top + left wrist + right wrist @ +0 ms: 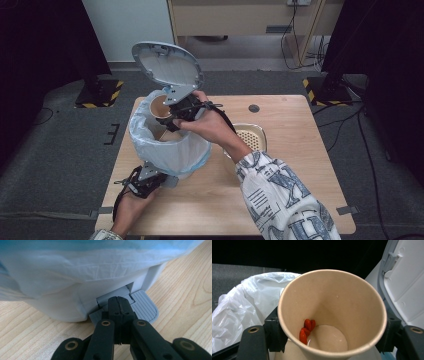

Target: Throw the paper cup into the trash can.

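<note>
A white pedal bin with a pale blue-white liner stands on the wooden table, its lid raised. My left gripper is shut, and its tips press on the grey pedal at the bin's foot. My right gripper is shut on a tan paper cup held tilted over the bin's mouth. A few red bits cling near the bottom inside the cup, between the jaws of the right gripper. Something brown lies inside the bin.
A metal bowl with a perforated strainer sits on the table right of the bin, partly behind the person's right forearm. The liner bulges over the bin's rim. The raised lid stands close beside the cup.
</note>
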Demonstrator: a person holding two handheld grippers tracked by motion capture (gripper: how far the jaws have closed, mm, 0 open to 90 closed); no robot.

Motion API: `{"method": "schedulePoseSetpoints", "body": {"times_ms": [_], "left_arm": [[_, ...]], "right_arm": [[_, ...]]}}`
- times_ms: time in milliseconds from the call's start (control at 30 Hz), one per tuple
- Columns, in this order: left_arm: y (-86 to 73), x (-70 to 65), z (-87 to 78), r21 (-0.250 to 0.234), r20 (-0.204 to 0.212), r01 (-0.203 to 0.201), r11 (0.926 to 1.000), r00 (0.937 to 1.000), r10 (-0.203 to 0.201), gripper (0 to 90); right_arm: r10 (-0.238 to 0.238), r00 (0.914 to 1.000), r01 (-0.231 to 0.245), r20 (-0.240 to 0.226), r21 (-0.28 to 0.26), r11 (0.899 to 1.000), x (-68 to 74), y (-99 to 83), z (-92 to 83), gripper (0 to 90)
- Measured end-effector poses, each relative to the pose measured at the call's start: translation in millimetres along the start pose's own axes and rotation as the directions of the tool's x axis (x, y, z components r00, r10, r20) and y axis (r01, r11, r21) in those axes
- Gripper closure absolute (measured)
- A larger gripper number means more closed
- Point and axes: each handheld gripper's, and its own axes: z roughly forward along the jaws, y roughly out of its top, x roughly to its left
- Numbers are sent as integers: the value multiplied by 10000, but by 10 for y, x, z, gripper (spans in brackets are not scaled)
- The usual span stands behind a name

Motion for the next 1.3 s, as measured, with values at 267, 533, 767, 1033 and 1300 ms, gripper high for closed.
{"method": "schedulePoseSetpoints", "body": {"times_ms": [267,533,767,1033,1300], "left_arm": [[0,0,-1,10,0,-5,10000,10000,5,900],[0,0,-1,13,-2,-4,10000,10000,4,900],[0,-1,-1,14,-4,-6,10000,10000,6,900],[0,-2,-1,2,4,8,10000,10000,-8,900],[0,-1,-1,4,3,4,10000,10000,-4,900]], "right_arm": [[1294,9914,-1287,-188,345,9911,-17,-29,40,159],[1726,9849,-1722,-159,216,9848,-26,-33,26,113],[1816,9833,-1815,-104,158,9833,-37,-37,-8,110],[2072,9783,-2072,33,111,9782,-67,-85,-73,102],[1992,9797,-1992,228,-15,9800,-118,-144,-172,161]]}}
